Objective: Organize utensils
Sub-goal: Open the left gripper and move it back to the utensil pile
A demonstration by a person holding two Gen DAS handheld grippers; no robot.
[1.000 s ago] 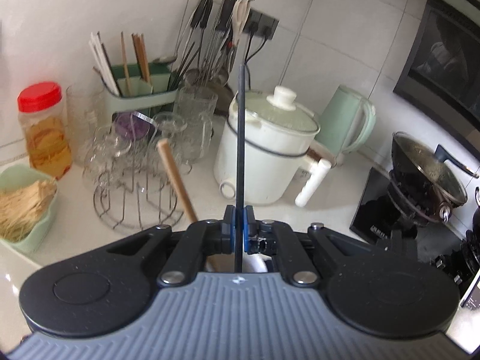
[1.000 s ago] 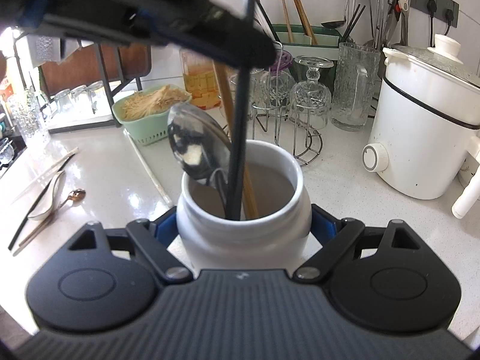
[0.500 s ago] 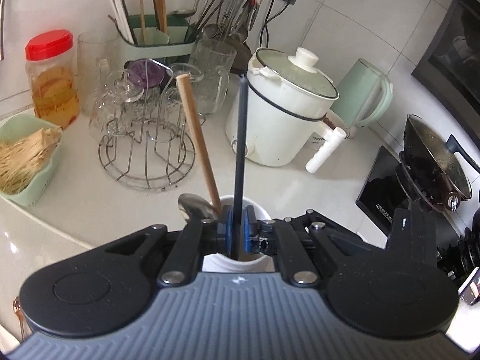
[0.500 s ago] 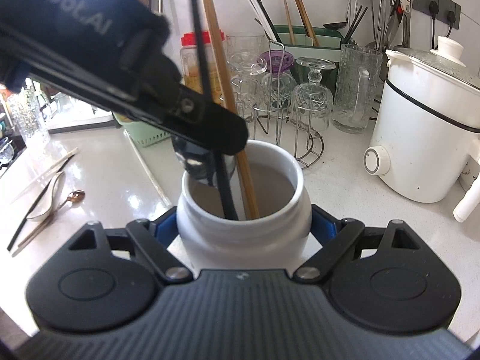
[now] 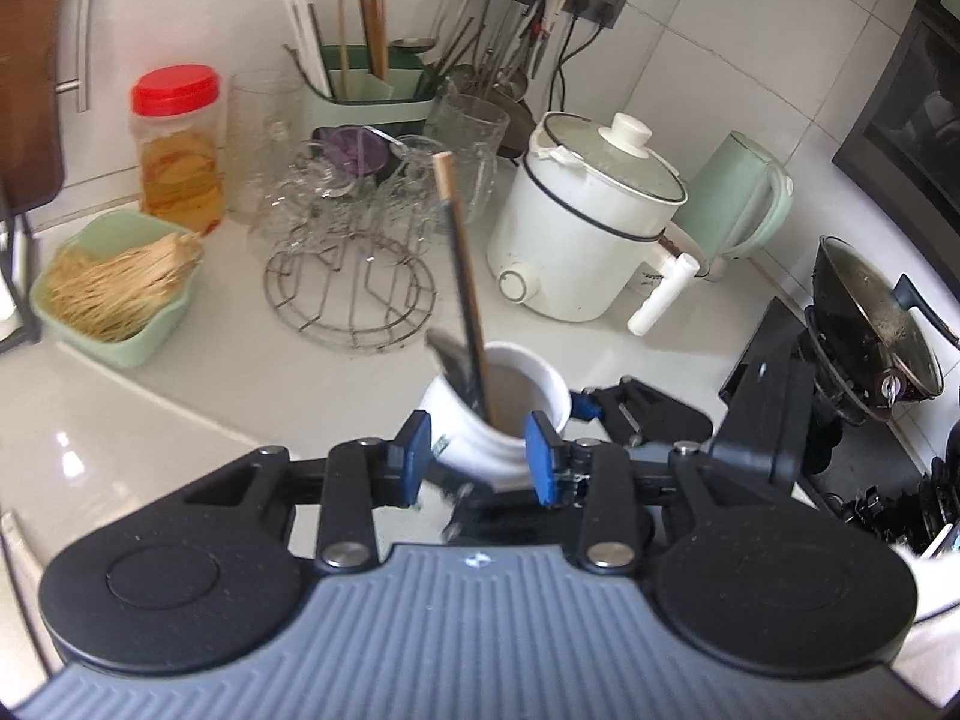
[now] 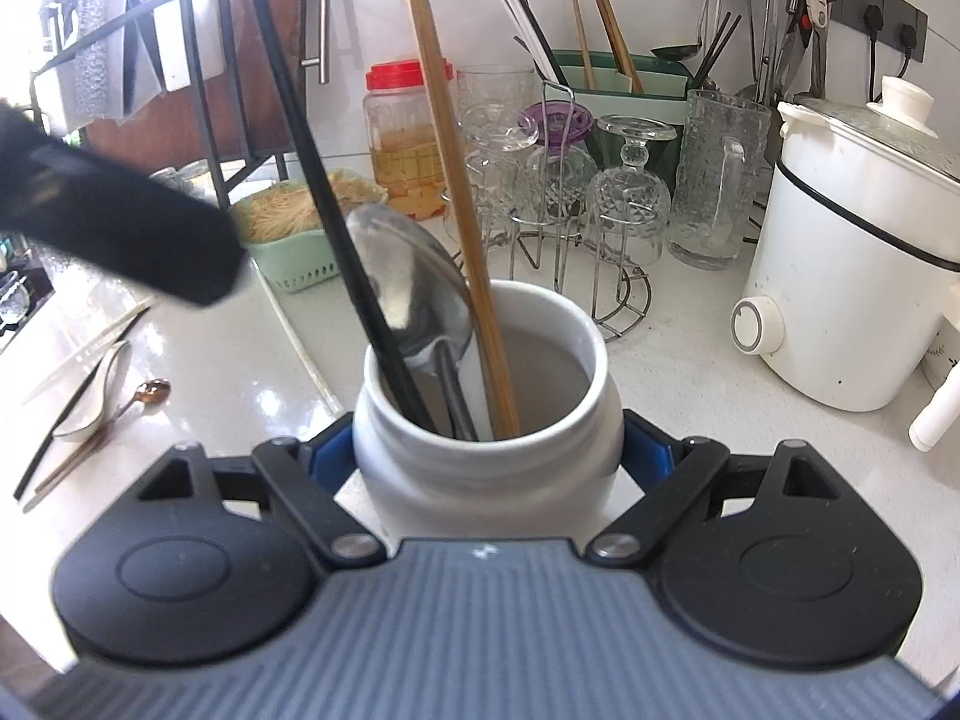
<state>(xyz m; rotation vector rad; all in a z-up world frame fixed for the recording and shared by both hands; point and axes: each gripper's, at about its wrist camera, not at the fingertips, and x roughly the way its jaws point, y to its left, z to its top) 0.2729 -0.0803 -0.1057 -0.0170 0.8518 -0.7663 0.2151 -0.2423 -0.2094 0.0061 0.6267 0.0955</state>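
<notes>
My right gripper (image 6: 486,459) is shut on a white ceramic jar (image 6: 486,480), its blue pads pressing both sides. Three utensils stand in the jar: a black chopstick (image 6: 312,180) leaning left, a metal spoon (image 6: 408,288) and a wooden chopstick (image 6: 450,180). My left gripper (image 5: 478,459) hovers near the jar (image 5: 540,396) with its jaws opening and nothing between the pads. In the right wrist view the left gripper (image 6: 120,228) is a blurred black shape at the left. A white spoon (image 6: 90,402), a small bronze spoon (image 6: 150,390) and loose chopsticks lie on the counter at the left.
Behind the jar stand a wire rack of upturned glasses (image 6: 564,180), a white electric cooker (image 6: 852,264), a green basket (image 5: 114,294), a red-lidded jar (image 5: 180,144) and a green utensil holder (image 5: 360,90). A kettle (image 5: 738,198) and a wok (image 5: 870,312) are at the right.
The left gripper let go of the black chopstick, which now leans in the jar. Its jaws spread and it drew back and off to the left. The right gripper kept still.
</notes>
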